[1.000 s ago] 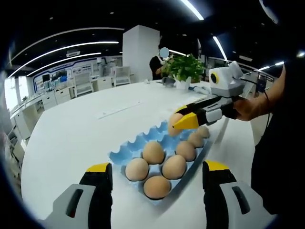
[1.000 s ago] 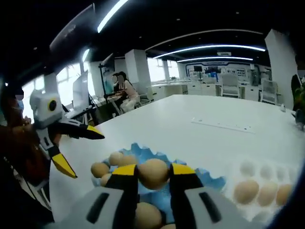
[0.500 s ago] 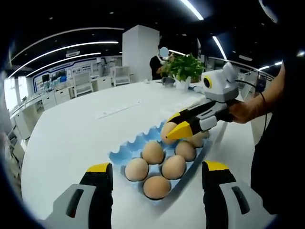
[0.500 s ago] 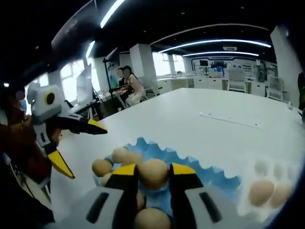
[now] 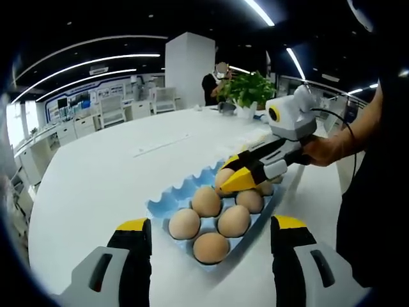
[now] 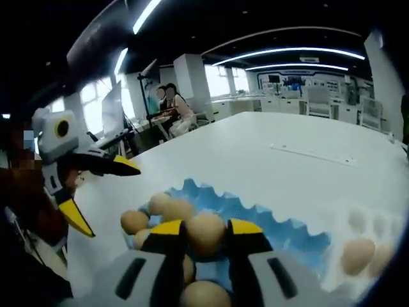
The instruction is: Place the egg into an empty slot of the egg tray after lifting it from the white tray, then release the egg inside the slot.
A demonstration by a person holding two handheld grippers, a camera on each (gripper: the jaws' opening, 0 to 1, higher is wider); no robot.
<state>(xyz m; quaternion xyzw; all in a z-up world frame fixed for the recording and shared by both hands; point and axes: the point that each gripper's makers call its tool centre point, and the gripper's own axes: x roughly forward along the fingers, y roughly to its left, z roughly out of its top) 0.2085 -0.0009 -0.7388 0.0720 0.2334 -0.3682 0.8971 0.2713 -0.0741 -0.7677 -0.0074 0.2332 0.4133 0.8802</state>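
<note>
A blue egg tray (image 5: 160,206) lies on the white table, with several brown eggs in its near slots. My right gripper (image 5: 238,174) reaches in from the right, shut on a brown egg (image 5: 222,177), low over a far slot of the tray. In the right gripper view that egg (image 6: 206,231) sits between the yellow fingertips (image 6: 167,228), just above the blue tray (image 6: 281,231). My left gripper (image 5: 209,225) stands open at the near end of the tray, nothing between its jaws. It appears at the left as the left gripper (image 6: 108,201). The white tray (image 6: 348,220) holds a few eggs.
The large white table (image 5: 96,179) stretches to the left and back. A potted plant (image 5: 248,89) stands at its far end. A thin white strip (image 5: 161,146) lies on the table. A person's hand (image 5: 323,148) holds the right gripper. People sit at desks (image 6: 167,112) in the background.
My right gripper has come down and left with the egg, closer to the blue tray. My left gripper has stayed open where it was.
</note>
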